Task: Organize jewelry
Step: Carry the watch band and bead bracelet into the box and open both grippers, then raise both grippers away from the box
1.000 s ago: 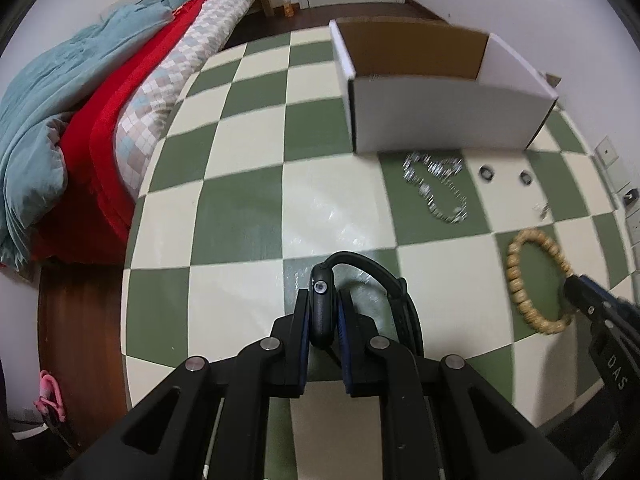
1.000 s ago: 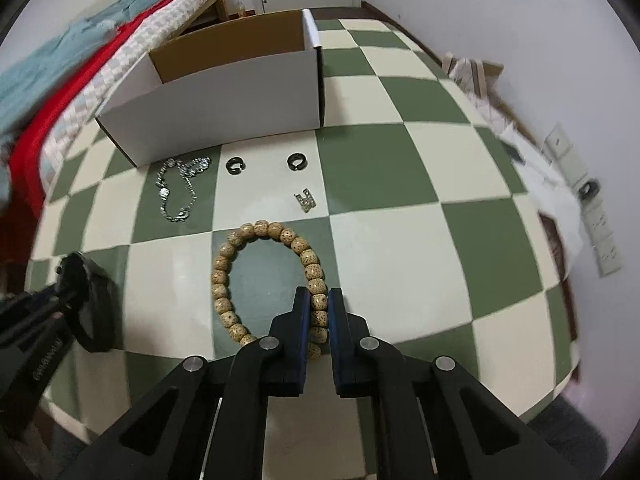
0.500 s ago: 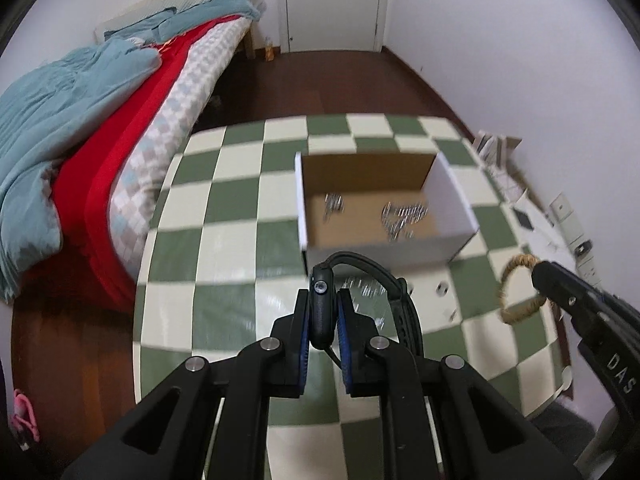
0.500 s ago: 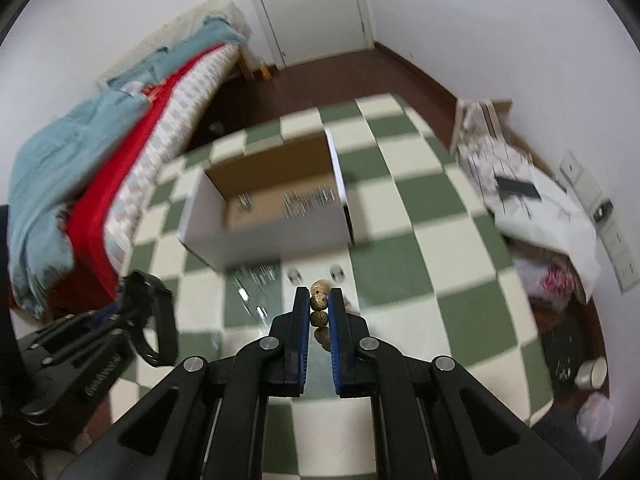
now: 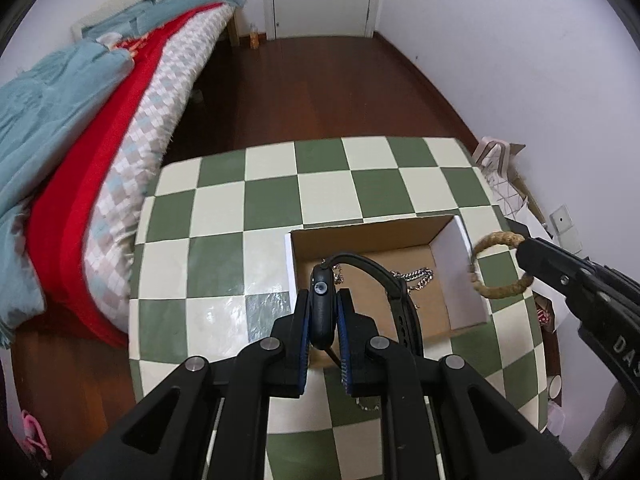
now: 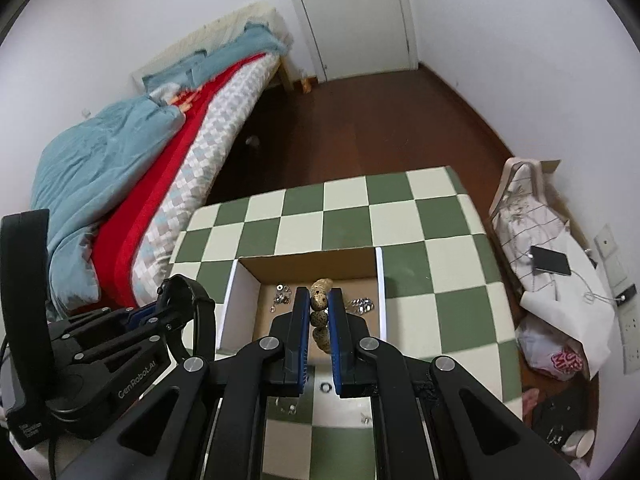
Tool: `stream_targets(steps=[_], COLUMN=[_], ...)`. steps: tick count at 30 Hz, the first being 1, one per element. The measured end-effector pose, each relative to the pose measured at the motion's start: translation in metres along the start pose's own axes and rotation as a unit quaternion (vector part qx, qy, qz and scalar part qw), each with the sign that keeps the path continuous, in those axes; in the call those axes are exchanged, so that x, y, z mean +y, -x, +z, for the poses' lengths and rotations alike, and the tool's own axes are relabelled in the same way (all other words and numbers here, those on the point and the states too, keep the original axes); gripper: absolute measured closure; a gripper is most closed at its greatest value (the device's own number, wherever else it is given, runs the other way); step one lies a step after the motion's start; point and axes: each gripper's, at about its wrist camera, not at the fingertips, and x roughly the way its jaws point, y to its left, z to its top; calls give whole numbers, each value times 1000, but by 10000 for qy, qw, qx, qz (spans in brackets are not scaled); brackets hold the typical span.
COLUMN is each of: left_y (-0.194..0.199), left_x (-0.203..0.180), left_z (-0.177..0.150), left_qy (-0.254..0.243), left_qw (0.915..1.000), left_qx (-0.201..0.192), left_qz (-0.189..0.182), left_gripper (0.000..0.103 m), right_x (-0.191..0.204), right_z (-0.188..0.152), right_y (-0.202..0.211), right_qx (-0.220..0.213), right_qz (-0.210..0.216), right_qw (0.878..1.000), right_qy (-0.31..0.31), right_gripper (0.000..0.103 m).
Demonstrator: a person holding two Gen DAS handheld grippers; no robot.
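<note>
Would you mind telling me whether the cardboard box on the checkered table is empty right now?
Not empty. The open cardboard box already holds a silver chain and small metal pieces on its brown floor.

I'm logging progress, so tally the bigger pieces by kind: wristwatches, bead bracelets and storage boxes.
black strapped wristwatch: 1
tan wooden bead bracelet: 1
white cardboard box: 1
Total: 3

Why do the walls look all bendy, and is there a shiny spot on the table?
Left wrist view: the fisheye lens curves the walls and table edges, and glare whitens the checkered table beside the left gripper. Right wrist view: the same curving, dark corners, no clear glare; the bead bracelet in the right gripper looks sharp.
</note>
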Motion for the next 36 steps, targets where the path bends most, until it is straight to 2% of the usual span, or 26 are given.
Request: stream_targets(steps=[5,10,11,12,13,14,15,16,17,18,20,22,24,25,26,32,36], left_y=[-24,-38,-38,-36,-32,-29,-26,-25,-23,-22,-21,-19,-17,-16,-15,-9,-1], left_x=[-5,-4,-3,-2,0,3,6,8,11,14,19,24,29,30,31,33,32], left_z=[12,20,22,23,24,24,24,24,23,21,17,11,3,-1,-4,-25,-40], left_qy=[-91,-18,0,21,52,92,129,139,165,205,229,273,298,313,317,292,321], left_qw=[9996,9989,9989,9990,9994,9994,9993,9992,9990,9987,9983,9976,9965,9961,9958,9940,9925], left_qx=[277,471,459,390,281,209,133,100,62,37,14,-31,-95,-137,-164,-266,-383], left_qz=[-41,42,121,199,214,242,313,354,409,467,532,642,771,816,842,1023,1119], left_gripper=[93,87,74,53,42,25,18,18,17,9,0,0,0,0,0,0,0], right_x=[-12,-18,-19,-23,-25,-27,-29,-29,-31,-32,-33,-33,-30,-28,-26,-15,-10], right_z=[21,32,33,34,35,35,34,33,31,30,26,21,15,11,7,-20,-33], right_y=[-43,-80,-86,-93,-98,-101,-102,-101,-99,-97,-91,-85,-81,-79,-77,-81,-76], right_qx=[416,833,934,1043,1141,1201,1213,1207,1175,1148,1102,1054,1023,1008,997,1166,1084], right_qz=[74,272,325,358,367,345,281,220,135,97,-74,-235,-567,-709,-848,-1154,-1250], right_qw=[9990,9956,9943,9927,9914,9906,9907,9911,9918,9923,9931,9937,9931,9924,9914,9856,9852], right_qy=[-154,-317,-389,-490,-527,-549,-545,-524,-479,-458,-387,-311,-116,-18,86,417,450], right_gripper=[94,93,93,93,92,84,75,53,41,40,40,40,29,14,5,0,0])
